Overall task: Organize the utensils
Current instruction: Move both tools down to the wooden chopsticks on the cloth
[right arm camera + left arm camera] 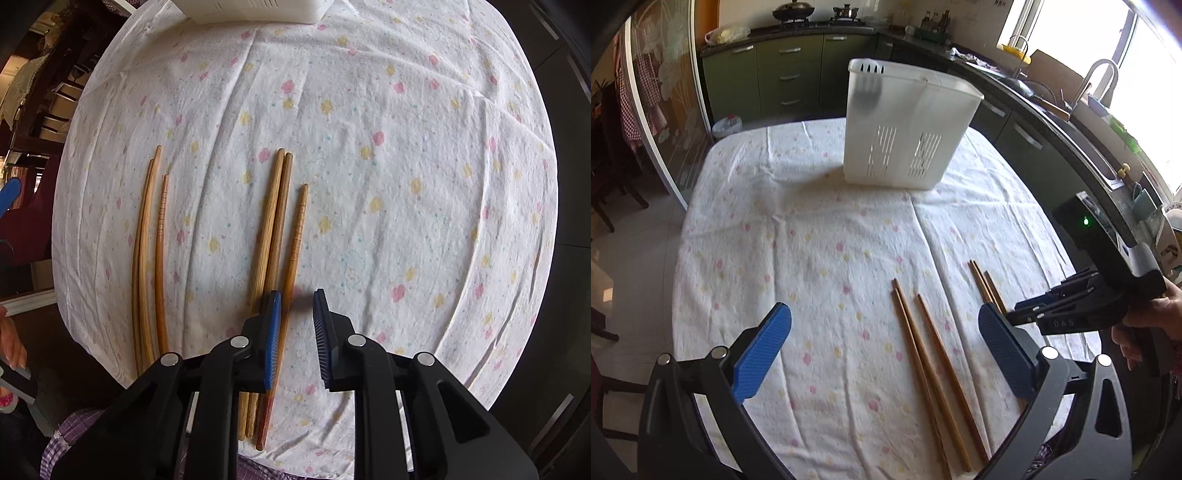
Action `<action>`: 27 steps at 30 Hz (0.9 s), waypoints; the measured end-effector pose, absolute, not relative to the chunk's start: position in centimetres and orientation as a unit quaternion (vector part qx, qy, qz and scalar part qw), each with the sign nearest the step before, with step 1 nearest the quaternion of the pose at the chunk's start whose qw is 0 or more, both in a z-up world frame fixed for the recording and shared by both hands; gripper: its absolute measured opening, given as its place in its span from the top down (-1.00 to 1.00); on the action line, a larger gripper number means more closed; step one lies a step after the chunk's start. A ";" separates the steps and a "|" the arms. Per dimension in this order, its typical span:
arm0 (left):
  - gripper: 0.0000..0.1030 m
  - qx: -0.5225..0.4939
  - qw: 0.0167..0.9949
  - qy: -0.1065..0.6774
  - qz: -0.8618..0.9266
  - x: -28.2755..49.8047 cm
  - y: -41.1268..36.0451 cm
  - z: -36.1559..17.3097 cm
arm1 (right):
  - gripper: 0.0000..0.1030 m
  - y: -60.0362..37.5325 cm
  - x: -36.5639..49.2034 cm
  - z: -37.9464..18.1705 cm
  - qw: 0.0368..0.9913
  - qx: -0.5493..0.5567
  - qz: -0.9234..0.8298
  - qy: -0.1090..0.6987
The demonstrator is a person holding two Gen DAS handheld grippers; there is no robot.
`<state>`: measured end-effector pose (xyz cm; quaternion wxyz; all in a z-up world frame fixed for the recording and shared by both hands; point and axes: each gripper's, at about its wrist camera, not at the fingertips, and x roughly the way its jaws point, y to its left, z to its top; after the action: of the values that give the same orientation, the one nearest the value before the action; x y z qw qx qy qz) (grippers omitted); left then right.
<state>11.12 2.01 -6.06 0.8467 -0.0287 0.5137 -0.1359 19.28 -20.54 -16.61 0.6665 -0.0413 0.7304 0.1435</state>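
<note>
Several wooden chopsticks lie on the flowered tablecloth in two groups of three. In the right wrist view, one group (151,258) is at the left and the other (277,229) in the middle. My right gripper (295,332) is open just above the near part of the middle group, its left pad over them and one chopstick between the pads. It also shows in the left wrist view (1030,312). My left gripper (882,347) is wide open and empty above the cloth, with three chopsticks (931,365) lying between its fingers. A white slotted utensil holder (905,125) stands at the table's far side.
The tablecloth (812,240) covers the whole table; its edges drop off at left and right. Dark green kitchen cabinets (783,74) and a counter with a sink (1089,122) surround the table. Dark chairs stand at the far left.
</note>
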 end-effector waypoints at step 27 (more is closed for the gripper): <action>-0.23 -0.064 0.693 0.716 -0.050 9.3 -7.8 -14.4 | 0.81 -21.3 19.8 -17.0 0.657 -0.057 0.159 0.735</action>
<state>9.27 -7.78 -14.39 0.6934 -0.0642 0.7160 -0.0495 19.78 -21.27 -17.02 0.6571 -0.0568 0.7347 0.1589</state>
